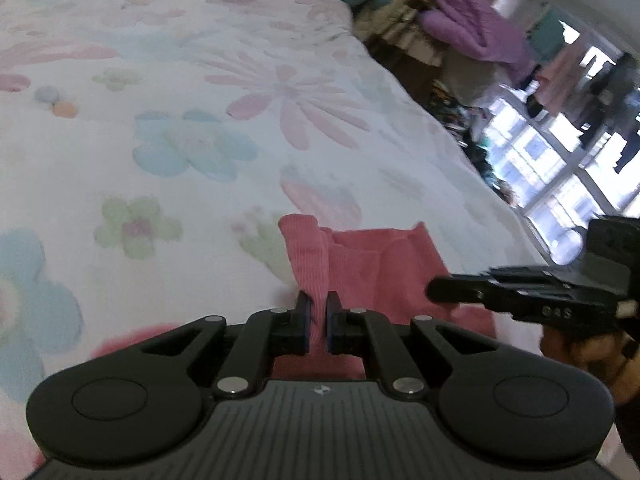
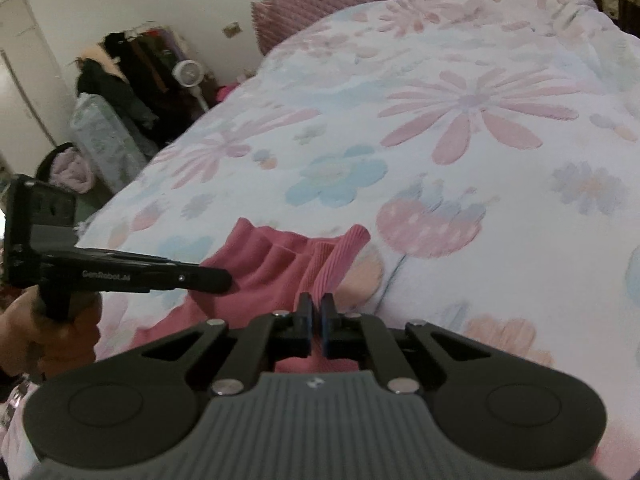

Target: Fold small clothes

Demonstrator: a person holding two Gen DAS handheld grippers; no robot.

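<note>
Both tongs, left tongs (image 1: pixel 318 312) and right tongs (image 2: pixel 316 314), gripped opposite ends of the pink ribbed knit garment (image 1: pixel 384 264), apparently stretched crosswise between them over the floral bed (image 1: pixel 180 120).

Our left tool (image 1: pixel 318 312) and right tool (image 2: pixel 319 314) are matte black, with blue-lined finger pads (image 1: pixel 307 320), silver pivot screws, round side discs and a ribbed grey body. White "GenRobot.AI" lettering marks one side. Our bare hand (image 2: pixel 44 332) grips a black handle.

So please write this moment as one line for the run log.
step: fold in progress | left gripper: shut on pink garment | right gripper: shut on pink garment | surface: floral bedspread
</note>
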